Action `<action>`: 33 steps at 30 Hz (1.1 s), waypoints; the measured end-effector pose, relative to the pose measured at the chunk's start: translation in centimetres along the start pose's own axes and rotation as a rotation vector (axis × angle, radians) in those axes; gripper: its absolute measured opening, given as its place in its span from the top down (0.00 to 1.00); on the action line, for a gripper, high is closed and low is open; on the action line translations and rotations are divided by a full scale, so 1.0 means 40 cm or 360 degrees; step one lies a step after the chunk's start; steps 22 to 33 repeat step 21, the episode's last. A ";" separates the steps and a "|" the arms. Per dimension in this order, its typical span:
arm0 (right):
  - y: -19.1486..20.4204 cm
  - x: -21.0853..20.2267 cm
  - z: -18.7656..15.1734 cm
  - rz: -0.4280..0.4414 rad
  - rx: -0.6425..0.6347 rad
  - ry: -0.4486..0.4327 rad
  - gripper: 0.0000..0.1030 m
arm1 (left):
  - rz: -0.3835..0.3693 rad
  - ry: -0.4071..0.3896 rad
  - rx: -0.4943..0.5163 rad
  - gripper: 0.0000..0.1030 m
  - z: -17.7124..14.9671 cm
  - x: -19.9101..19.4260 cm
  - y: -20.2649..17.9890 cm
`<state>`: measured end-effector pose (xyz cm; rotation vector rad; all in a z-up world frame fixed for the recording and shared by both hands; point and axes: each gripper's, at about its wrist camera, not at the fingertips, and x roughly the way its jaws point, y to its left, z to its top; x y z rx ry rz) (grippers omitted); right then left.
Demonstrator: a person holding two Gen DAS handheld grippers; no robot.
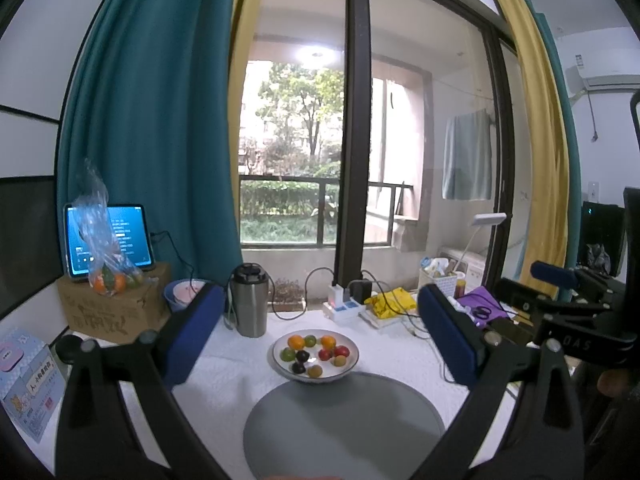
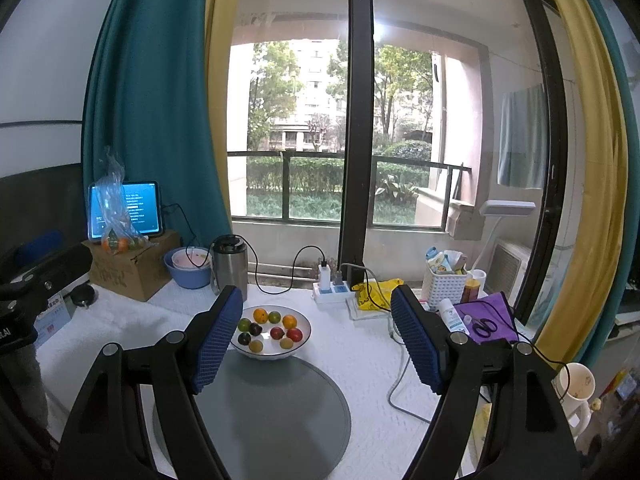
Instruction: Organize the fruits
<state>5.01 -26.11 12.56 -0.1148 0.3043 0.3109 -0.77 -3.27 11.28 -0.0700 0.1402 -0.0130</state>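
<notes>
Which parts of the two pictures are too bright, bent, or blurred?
Left wrist view: daylight beyond the window is washed out, the teal curtain bows, the fruit bowl is slightly soft. Right wrist view: the window frame curves; the bowl looks sharper.

Glossy white ceramic bowl, matt grey mat, brushed-metal flask.

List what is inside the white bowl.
The white bowl holds nine small fruits: two orange, two green, two dark purple, two red, two yellowish by rough colour. Anything beneath them is covered.
</notes>
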 end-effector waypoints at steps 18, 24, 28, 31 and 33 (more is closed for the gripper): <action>-0.003 0.003 -0.001 0.0000 -0.0002 0.0006 0.23 | -0.0019 0.0010 -0.0003 0.04 -0.001 0.002 0.003; -0.007 0.016 -0.006 0.0009 -0.0014 0.0018 0.23 | -0.0059 0.0068 -0.0014 0.04 -0.016 0.032 0.002; -0.007 0.016 -0.006 0.0009 -0.0014 0.0018 0.23 | -0.0059 0.0068 -0.0014 0.04 -0.016 0.032 0.002; -0.007 0.016 -0.006 0.0009 -0.0014 0.0018 0.23 | -0.0059 0.0068 -0.0014 0.04 -0.016 0.032 0.002; -0.007 0.016 -0.006 0.0009 -0.0014 0.0018 0.23 | -0.0059 0.0068 -0.0014 0.04 -0.016 0.032 0.002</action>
